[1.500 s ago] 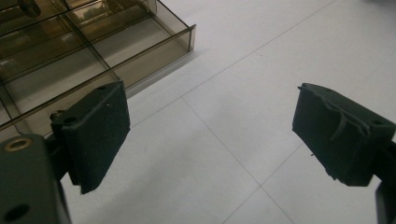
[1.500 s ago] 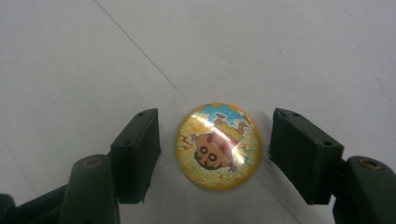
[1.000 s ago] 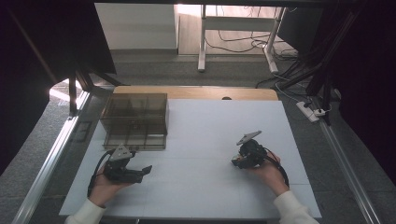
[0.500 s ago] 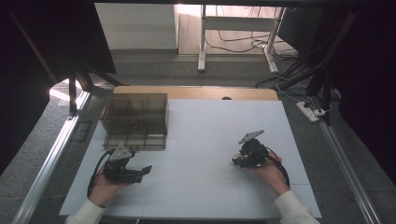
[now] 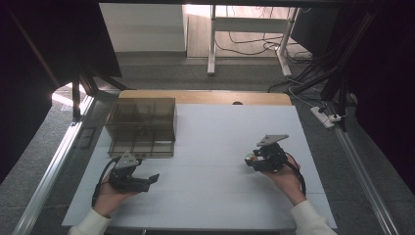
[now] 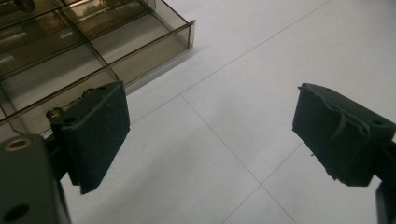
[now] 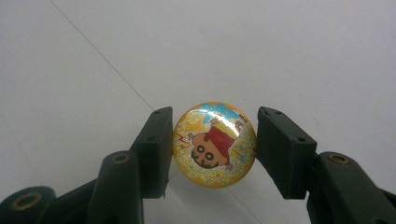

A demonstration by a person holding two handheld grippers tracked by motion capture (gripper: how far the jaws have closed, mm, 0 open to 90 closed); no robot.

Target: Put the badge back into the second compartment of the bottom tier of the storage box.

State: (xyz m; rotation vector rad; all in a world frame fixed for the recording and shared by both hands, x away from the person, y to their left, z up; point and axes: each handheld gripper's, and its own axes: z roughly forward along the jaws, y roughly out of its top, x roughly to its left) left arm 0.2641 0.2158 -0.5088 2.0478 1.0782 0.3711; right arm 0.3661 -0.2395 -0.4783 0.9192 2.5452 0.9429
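From above, the left hand-held gripper (image 5: pixel 152 179) rests on the matte white desk (image 5: pixel 215 137) near a smoky translucent compartment box (image 5: pixel 142 126). The left gripper view shows its felt-like black pads (image 6: pixel 95 133) spread wide, gripping nothing. In the right gripper view, the right hand-held gripper (image 7: pixel 212 142) clamps a glossy, glittery yellow ball (image 7: pixel 214 144) over the desk.

Over on my left there's a smoky see-through organizer box (image 5: pixel 142 126) sitting on the white table (image 5: pixel 215 132), split into a bunch of little compartments. Past the far edge of the table I can see a white desk frame (image 5: pixel 247 29), tangled cables (image 5: pixel 244 49) on the floor, and a power strip (image 5: pixel 327 116) off right.
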